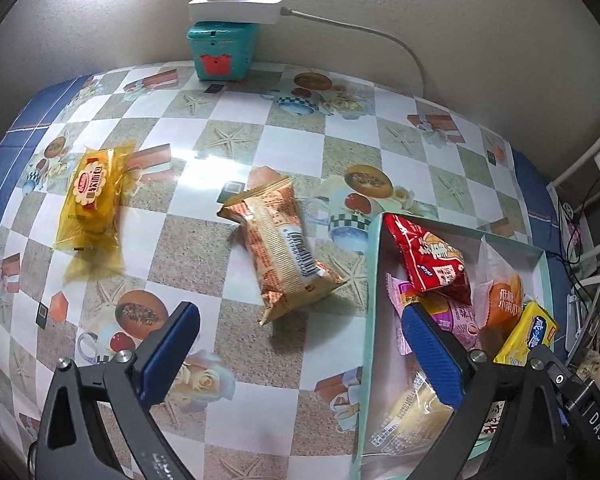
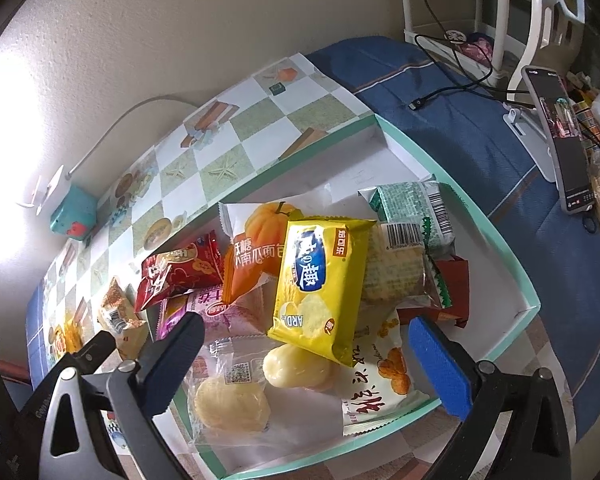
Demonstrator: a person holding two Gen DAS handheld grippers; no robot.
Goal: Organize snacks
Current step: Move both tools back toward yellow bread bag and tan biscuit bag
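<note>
A shallow white box with a mint-green rim (image 1: 374,280) (image 2: 534,300) holds several snack packets, among them a red one (image 1: 432,260) (image 2: 180,272), an orange pumpkin-bread one (image 2: 256,248) and a yellow cracker pack (image 2: 320,284). On the checked tablecloth an orange-and-cream packet (image 1: 284,248) lies left of the box, and a yellow cake packet (image 1: 90,208) lies farther left. My left gripper (image 1: 300,356) is open above the cloth and the box's left rim, nothing between its pads. My right gripper (image 2: 308,364) hangs open over the box's near end, above the yellow pack and clear-wrapped buns (image 2: 232,404).
A teal container (image 1: 222,54) with a white power strip (image 1: 236,6) on top stands at the wall. A phone on a stand (image 2: 560,140) and a black cable (image 2: 452,88) lie on the blue cloth to the right, beside a white rack (image 2: 500,8).
</note>
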